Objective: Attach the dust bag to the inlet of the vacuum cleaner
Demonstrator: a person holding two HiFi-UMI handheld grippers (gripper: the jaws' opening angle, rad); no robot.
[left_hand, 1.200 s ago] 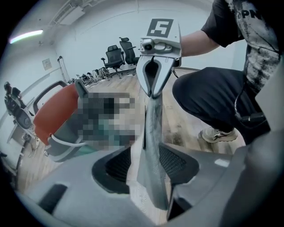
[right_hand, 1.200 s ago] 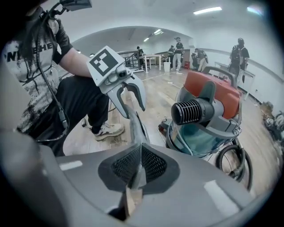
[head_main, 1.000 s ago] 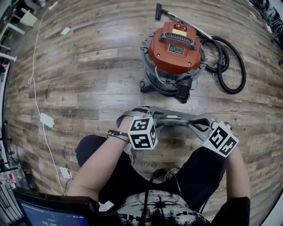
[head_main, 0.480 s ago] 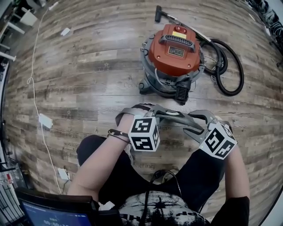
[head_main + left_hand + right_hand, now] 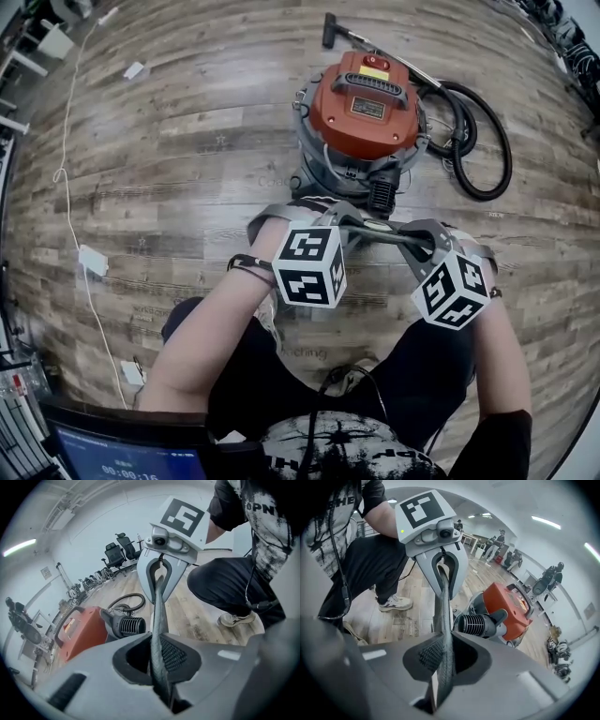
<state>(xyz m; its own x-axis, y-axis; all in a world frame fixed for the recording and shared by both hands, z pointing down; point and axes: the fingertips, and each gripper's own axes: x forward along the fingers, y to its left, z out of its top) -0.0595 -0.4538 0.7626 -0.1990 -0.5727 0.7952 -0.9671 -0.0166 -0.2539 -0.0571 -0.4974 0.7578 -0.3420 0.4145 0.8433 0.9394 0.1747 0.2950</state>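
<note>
Item: dust bag [image 5: 158, 606], flat, grey, seen edge-on.
Position: stretched between the two tongs and held above the wooden floor [image 5: 187, 169], on the person's side of the orange vacuum cleaner [image 5: 364, 103] and near it.
Left tongs [image 5: 157, 648]: just closed, clamped on one end of the bag.
Right tongs [image 5: 443, 653]: just closed, clamped on the opposite end.
Hose [image 5: 487, 150]: coiled beside the cleaner.

Wood-plank floor [image 5: 178, 141]; white wall [image 5: 101, 520]; black office chairs [image 5: 119, 550] along far wall; ceiling strip lights [image 5: 546, 522] on.
</note>
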